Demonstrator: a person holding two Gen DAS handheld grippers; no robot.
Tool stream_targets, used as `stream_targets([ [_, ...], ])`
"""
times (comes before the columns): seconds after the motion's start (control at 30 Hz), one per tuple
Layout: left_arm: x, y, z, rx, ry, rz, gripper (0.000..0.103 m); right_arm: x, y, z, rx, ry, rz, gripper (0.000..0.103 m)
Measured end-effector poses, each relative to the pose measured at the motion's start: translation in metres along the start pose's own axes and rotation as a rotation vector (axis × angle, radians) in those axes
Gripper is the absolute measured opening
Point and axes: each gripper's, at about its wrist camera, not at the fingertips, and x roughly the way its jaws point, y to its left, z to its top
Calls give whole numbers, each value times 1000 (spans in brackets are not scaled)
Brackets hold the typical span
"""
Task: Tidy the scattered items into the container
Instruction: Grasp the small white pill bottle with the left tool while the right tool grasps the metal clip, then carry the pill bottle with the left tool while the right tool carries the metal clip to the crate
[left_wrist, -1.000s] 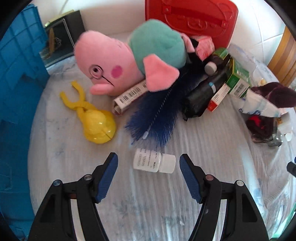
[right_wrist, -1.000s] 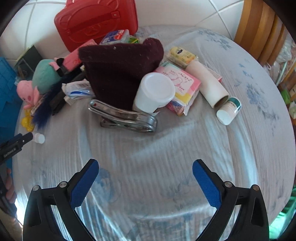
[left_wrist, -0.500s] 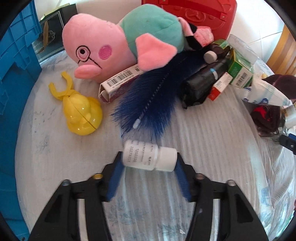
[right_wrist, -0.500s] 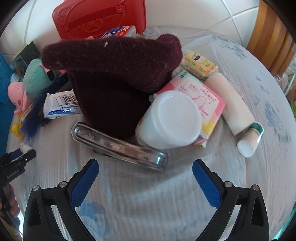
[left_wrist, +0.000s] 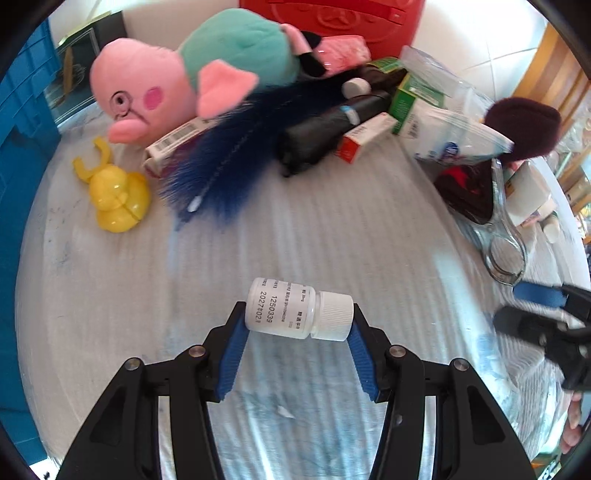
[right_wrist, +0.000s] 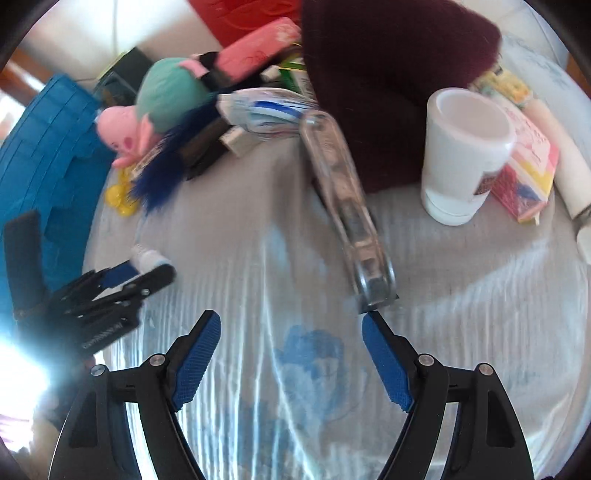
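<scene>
Lifted now: vial crosswise between left fingers.

Left gripper is clamping a small white bottle crosswise between its blue pads, bottle base touching the left pad, cap touching the right; jaws are sitting narrowed to the bottle's length. In the right wrist view the same gripper is showing at the left edge, black fingers pointing right, bottle cap poking out at the tips. Right gripper is pointing forward with jaws spread wide, nothing between the pads; right fingertip is sitting just beside the end of a metal clip, contact unclear. In the left view the right gripper is entering from the right edge, bare fingers of the holding hand showing under it.
</scene>
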Motion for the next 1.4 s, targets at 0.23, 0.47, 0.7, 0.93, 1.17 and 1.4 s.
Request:
stream_targets([
  [0.23,-2,-24,7,27,-26,-3,51,-7,-10,19,-11,-71,-183,65],
  [0.47,1,-49,13,72,-49,27,51,16,-12,34,-44,-75,-202,62],
  [0.7,1,-37,9,62,-49,31,51,17,-18,32,-51,-119,-224,42],
  [0.93,-19,-35,3,57,-82,33,51,4,-19,16,-29,-103,-170,21],
  [1.17,-65,-33,-7,52,-145,30,51,-39,-6,-12,-38,-137,-122,21],
  [1.4,-124,-31,-1,38,-266,62,51,-91,37,-22,-105,-244,-109,21],
])
